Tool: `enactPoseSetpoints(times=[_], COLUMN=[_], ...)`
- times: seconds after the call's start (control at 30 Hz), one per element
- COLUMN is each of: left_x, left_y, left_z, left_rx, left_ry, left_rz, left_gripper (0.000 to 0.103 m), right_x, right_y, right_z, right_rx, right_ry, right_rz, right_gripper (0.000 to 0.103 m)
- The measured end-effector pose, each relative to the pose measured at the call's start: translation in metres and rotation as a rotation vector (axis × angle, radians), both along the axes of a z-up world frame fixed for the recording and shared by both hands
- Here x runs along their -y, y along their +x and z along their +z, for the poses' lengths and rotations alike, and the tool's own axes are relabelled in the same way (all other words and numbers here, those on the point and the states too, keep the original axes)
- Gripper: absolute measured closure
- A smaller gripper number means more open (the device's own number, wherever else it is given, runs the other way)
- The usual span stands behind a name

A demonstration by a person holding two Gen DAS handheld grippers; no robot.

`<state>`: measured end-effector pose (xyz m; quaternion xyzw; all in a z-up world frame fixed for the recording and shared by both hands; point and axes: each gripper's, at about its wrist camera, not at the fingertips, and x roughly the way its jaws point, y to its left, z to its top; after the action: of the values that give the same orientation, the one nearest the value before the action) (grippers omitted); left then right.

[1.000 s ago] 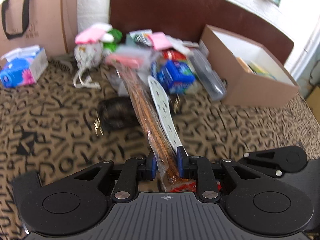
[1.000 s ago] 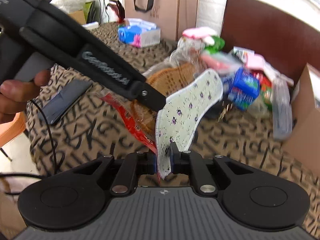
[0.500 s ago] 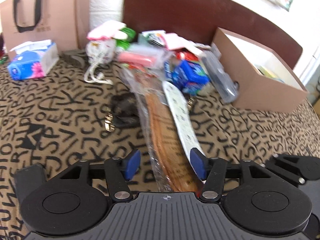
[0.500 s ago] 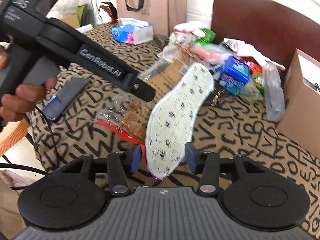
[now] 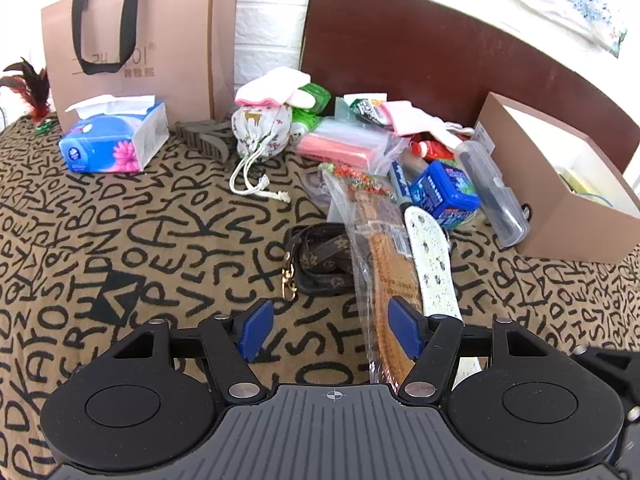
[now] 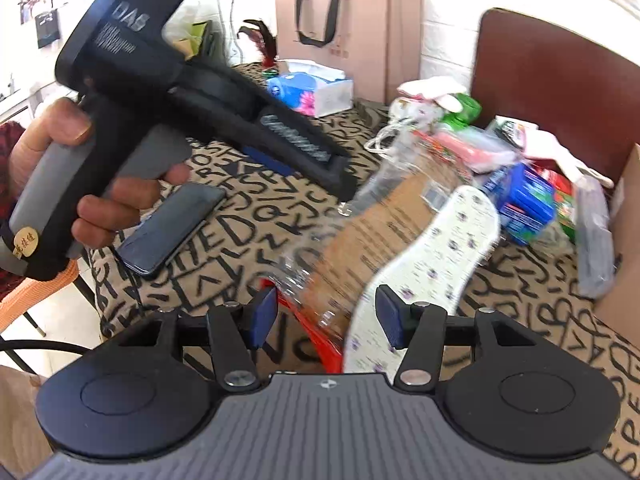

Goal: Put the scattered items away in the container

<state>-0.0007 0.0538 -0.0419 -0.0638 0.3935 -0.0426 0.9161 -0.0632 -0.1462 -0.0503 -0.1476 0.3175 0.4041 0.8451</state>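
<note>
A white patterned insole [image 5: 430, 258] and a clear packet with a brown card insole [image 5: 382, 268] lie on the lettered cloth, in front of the item pile. Both also show in the right wrist view: the insole [image 6: 432, 264], the packet [image 6: 376, 236]. My left gripper [image 5: 332, 330] is open and empty, just left of the packet. My right gripper [image 6: 326, 316] is open, its jaws either side of the packet and insole ends without gripping. The brown cardboard box [image 5: 560, 184] stands at the right.
A pile holds a blue tub [image 5: 448, 194], pink packet [image 5: 340, 148], drawstring pouch [image 5: 262, 128] and clear case [image 5: 494, 194]. A brown strap [image 5: 320, 258], tissue pack [image 5: 114, 136] and paper bag [image 5: 140, 40] are left. A phone [image 6: 172, 228] lies near the table edge.
Both grippers opened and let go: the left released the packet, the right released the white insole. Both items dropped onto the cloth, and the left gripper shifted left.
</note>
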Motion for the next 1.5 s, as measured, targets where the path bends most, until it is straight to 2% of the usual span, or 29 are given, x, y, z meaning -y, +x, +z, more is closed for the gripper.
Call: enactPoseSetpoints(times=[0.07, 0.17, 0.3, 0.47, 0.6, 0.7, 0.77, 0.83, 1.0, 1.07, 1.13, 1.17, 1.2, 1.3, 1.33, 1.37, 1.43, 1.47, 1.5], left_x=[0.001, 0.005, 0.009, 0.011, 0.02, 0.029, 0.033, 0.036, 0.043, 0.046, 0.05, 0.051, 0.051, 0.049, 0.05, 0.05, 0.051, 0.052, 0.053], left_y=[0.002, 0.009, 0.018, 0.027, 0.032, 0.04, 0.047, 0.053, 0.067, 0.073, 0.078, 0.08, 0.081, 0.082, 0.082, 0.083, 0.086, 0.087, 0.088], left_z=[0.001, -0.005, -0.015, -0.024, -0.03, -0.036, -0.038, -0.038, -0.039, -0.042, -0.045, -0.046, -0.047, -0.045, -0.046, -0.046, -0.047, -0.047, -0.046], left_rx=[0.012, 0.002, -0.034, -0.062, -0.079, -0.092, -0.1, -0.098, -0.096, -0.108, -0.123, -0.13, -0.135, -0.133, -0.134, -0.135, -0.136, -0.134, -0.137], left_ry=[-0.003, 0.005, 0.004, -0.049, -0.065, -0.072, -0.075, -0.081, -0.099, -0.106, -0.097, -0.096, -0.106, -0.113, -0.111, -0.109, -0.112, -0.111, -0.11], left_rz=[-0.014, -0.047, -0.086, -0.109, -0.134, -0.144, -0.14, -0.138, -0.136, -0.15, -0.153, -0.155, -0.16, -0.165, -0.165, -0.165, -0.162, -0.149, -0.148], left_gripper=[0.025, 0.022, 0.022, 0.024, 0.024, 0.024, 0.024, 0.024, 0.024, 0.028, 0.04, 0.047, 0.06, 0.065, 0.065, 0.065, 0.044, 0.044, 0.048], right_x=[-0.012, -0.032, -0.047, -0.029, -0.002, 0.011, 0.013, 0.011, 0.001, -0.004, -0.007, -0.008, -0.008, -0.004, -0.002, 0.0, 0.002, 0.003, 0.002], right_y=[0.0, 0.0, 0.002, 0.013, 0.026, 0.033, 0.036, 0.038, 0.052, 0.057, 0.062, 0.065, 0.066, 0.072, 0.074, 0.075, 0.075, 0.073, 0.072], right_z=[-0.002, -0.009, -0.027, -0.039, -0.046, -0.044, -0.042, -0.042, -0.045, -0.046, -0.048, -0.049, -0.05, -0.052, -0.052, -0.053, -0.051, -0.051, -0.049], right_rx=[0.021, 0.075, 0.145, 0.093, 0.07, 0.035, 0.034, 0.054, 0.044, 0.055, 0.064, 0.068, 0.073, 0.066, 0.064, 0.064, 0.05, 0.051, 0.057], right_ry=[-0.004, -0.024, -0.099, -0.134, -0.176, -0.159, -0.143, -0.141, -0.12, -0.116, -0.12, -0.126, -0.135, -0.137, -0.138, -0.139, -0.132, -0.131, -0.13], right_rz=[0.02, 0.039, 0.037, -0.014, -0.103, -0.142, -0.144, -0.149, -0.159, -0.157, -0.159, -0.166, -0.173, -0.185, -0.191, -0.198, -0.2, -0.201, -0.202], right_gripper=[0.044, 0.035, 0.035, 0.036, 0.029, 0.028, 0.024, 0.017, 0.016, 0.016, 0.016, 0.016, 0.017, 0.024, 0.031, 0.033, 0.039, 0.04, 0.045])
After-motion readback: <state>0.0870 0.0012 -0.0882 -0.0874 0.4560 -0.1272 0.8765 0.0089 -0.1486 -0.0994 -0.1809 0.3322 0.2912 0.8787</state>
